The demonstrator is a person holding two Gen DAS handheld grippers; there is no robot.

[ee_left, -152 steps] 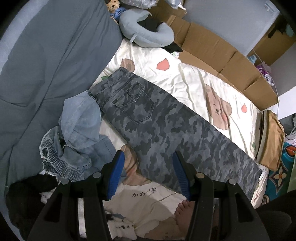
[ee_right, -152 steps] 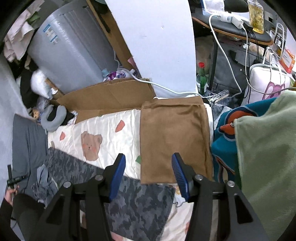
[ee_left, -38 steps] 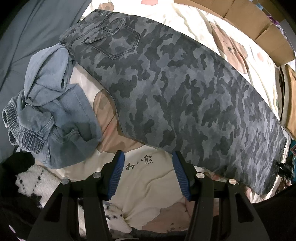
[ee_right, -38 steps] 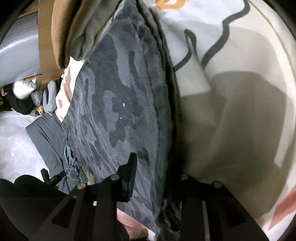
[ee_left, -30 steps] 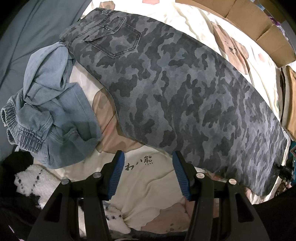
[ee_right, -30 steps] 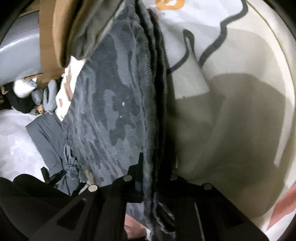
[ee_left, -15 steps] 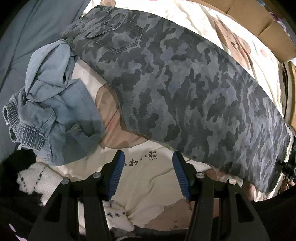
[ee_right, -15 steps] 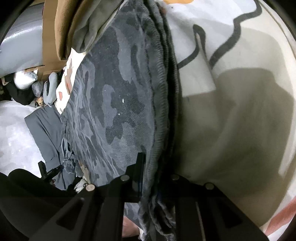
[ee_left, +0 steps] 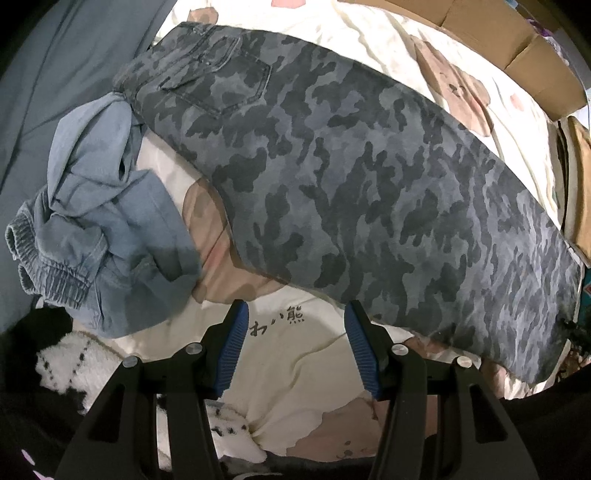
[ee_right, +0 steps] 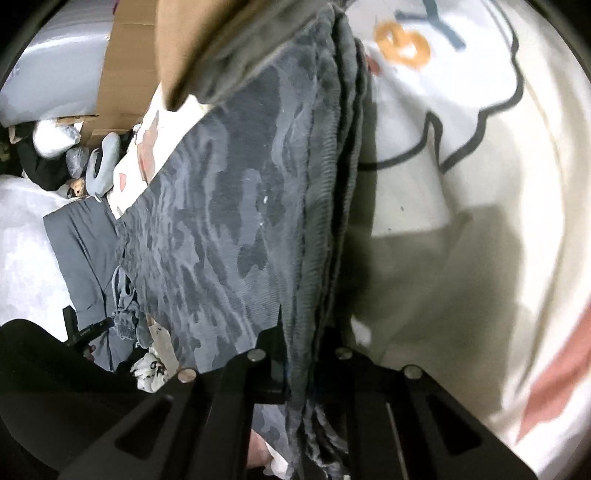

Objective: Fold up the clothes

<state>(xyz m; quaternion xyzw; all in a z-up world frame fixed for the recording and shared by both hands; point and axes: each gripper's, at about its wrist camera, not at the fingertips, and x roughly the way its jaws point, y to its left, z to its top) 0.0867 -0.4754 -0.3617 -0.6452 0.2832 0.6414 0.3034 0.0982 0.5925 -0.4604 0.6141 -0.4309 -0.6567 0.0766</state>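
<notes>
- The camo trousers (ee_left: 354,192) lie flat and stretched out on the bed's cream sheet (ee_left: 310,373), folded lengthwise, back pocket up.
- The waistband end points toward the grey duvet (ee_left: 55,74); the cuff end reaches toward the brown folded cloth (ee_left: 581,177).
- A crumpled pile of blue jeans (ee_left: 99,229) lies just beside the trousers' waistband, touching it.
- The left hand-held gripper (ee_left: 295,343) hangs above the sheet near the trousers' long edge, its blue-padded jaws spread wide and holding nothing.
- The right hand-held gripper (ee_right: 306,354) is clamped on the trousers' cuff, the stacked hem layers (ee_right: 332,206) running up between its jaws.
- Cardboard (ee_left: 480,29) lines the far side of the bed beyond the trousers.
- A white patterned fabric (ee_left: 70,365) lies by the jeans, on the side away from the trousers.
</notes>
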